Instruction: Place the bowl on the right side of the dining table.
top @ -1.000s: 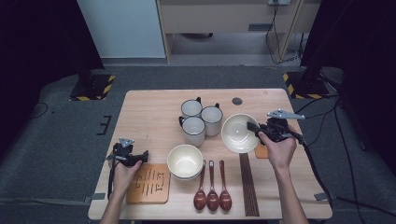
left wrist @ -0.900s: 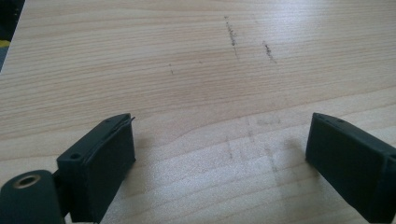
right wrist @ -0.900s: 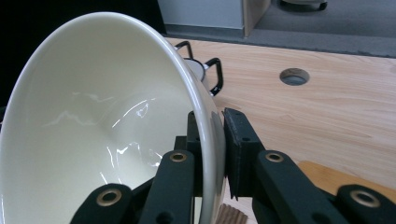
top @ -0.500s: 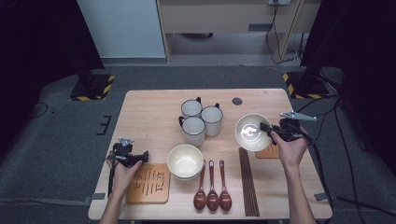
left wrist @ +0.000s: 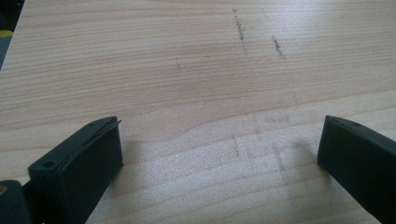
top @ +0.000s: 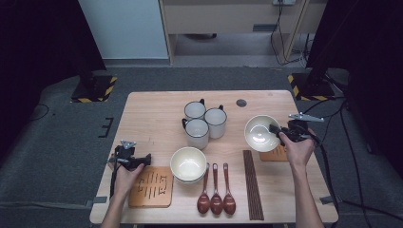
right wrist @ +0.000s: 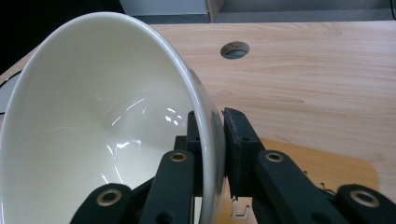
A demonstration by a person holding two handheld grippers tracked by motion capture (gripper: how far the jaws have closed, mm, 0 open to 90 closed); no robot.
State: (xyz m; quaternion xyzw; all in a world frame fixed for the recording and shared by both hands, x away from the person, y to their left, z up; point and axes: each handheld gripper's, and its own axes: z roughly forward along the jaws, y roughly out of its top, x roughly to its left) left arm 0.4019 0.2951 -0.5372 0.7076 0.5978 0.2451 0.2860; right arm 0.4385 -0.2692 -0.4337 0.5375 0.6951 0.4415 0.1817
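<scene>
Two black jaws of the right gripper [top: 274, 131] pinch the rim of a white bowl [top: 261, 133], one pad inside and one outside, holding it tilted; in the right gripper view the wall of the bowl [right wrist: 107, 121] runs between the pads. Since a second ago this bowl has travelled rightward, away from the three mugs [top: 204, 121], and now hangs partly over the wooden coaster [top: 276, 154] right of the chopsticks [top: 253, 184]. The right hand [top: 297, 147] reaches in from below, forearm straight. The left gripper [top: 143, 159], far left of the mugs, has just been opening and stands wide over bare table [left wrist: 196, 70], nothing between its jaws.
</scene>
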